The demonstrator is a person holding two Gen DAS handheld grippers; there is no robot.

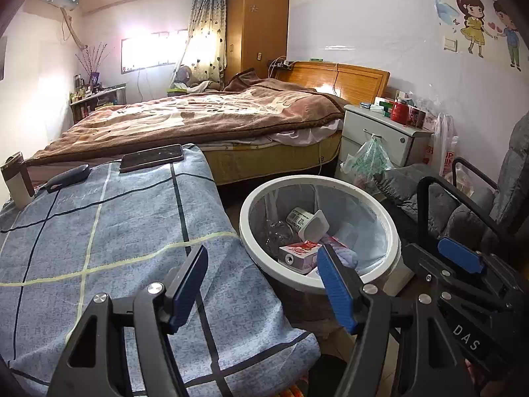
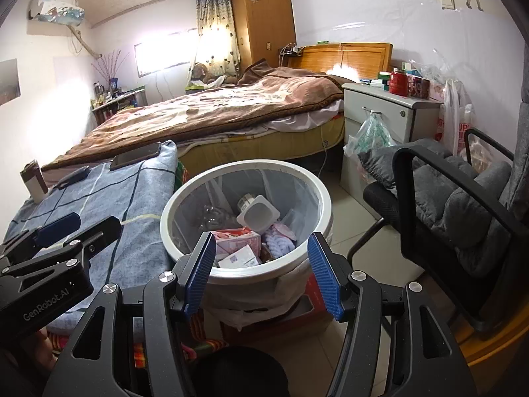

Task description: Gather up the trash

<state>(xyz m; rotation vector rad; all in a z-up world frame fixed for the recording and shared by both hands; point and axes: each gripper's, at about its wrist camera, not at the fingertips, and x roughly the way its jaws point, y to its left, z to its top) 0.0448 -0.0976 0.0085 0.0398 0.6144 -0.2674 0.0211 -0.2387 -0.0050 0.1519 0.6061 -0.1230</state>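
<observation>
On floor beside blue checked cloth [image 2: 109, 205]: white-rimmed trash bin [image 2: 325, 205], upright, mouth facing up, bag-lined. Inside: white cup [image 2: 258, 215] tipped, mouth toward camera; pink carton [image 2: 236, 240] lying flat, long axis left-right. Left gripper [image 1: 261, 284] released, empty, over cloth edge and bin rim. Right gripper [image 2: 261, 274] released, empty, above near rim. Phone [image 1: 152, 158] on cloth; black chair [image 2: 446, 192] right of bin; bed [image 2: 215, 115] behind.
</observation>
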